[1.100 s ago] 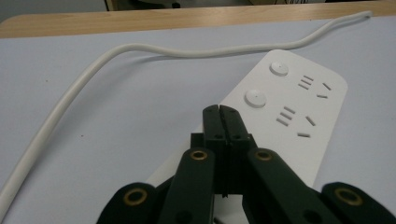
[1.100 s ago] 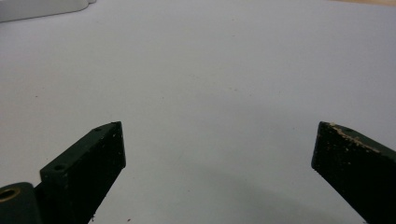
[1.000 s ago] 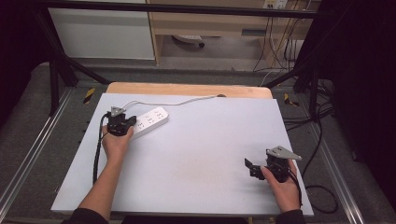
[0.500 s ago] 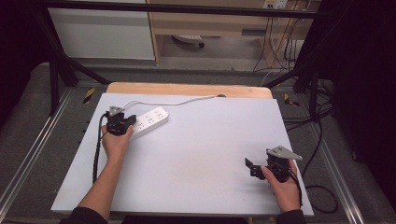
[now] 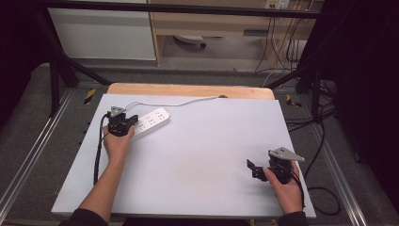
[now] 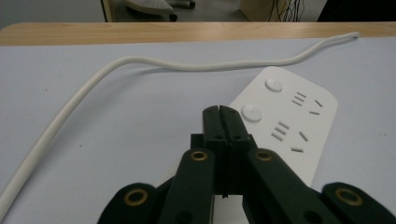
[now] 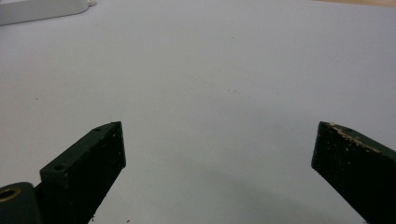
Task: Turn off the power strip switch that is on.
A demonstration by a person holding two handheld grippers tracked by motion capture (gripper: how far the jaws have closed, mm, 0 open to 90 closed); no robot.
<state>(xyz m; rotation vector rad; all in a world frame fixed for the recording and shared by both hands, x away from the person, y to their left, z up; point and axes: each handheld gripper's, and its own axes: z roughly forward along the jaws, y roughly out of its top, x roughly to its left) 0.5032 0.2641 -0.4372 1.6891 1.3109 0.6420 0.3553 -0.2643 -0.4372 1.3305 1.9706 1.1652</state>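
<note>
A white power strip (image 5: 151,122) (image 6: 285,121) lies flat at the table's far left, and its white cable (image 5: 174,102) (image 6: 140,63) curves away to the back edge. My left gripper (image 5: 129,121) (image 6: 220,112) is shut, jaws pressed together with nothing between them, and its tips rest at the near end of the strip beside two round buttons. At the near right my right gripper (image 5: 251,169) (image 7: 218,140) is open over bare table and holds nothing. One corner of the strip (image 7: 42,9) appears at the top left of the right gripper view.
The pale grey table top (image 5: 211,141) sits on a wooden board (image 5: 188,89) that sticks out at the back. Metal rails (image 5: 28,155) run along both sides, a dark frame bar (image 5: 188,7) crosses the far end, and cables (image 5: 324,136) hang off the right side.
</note>
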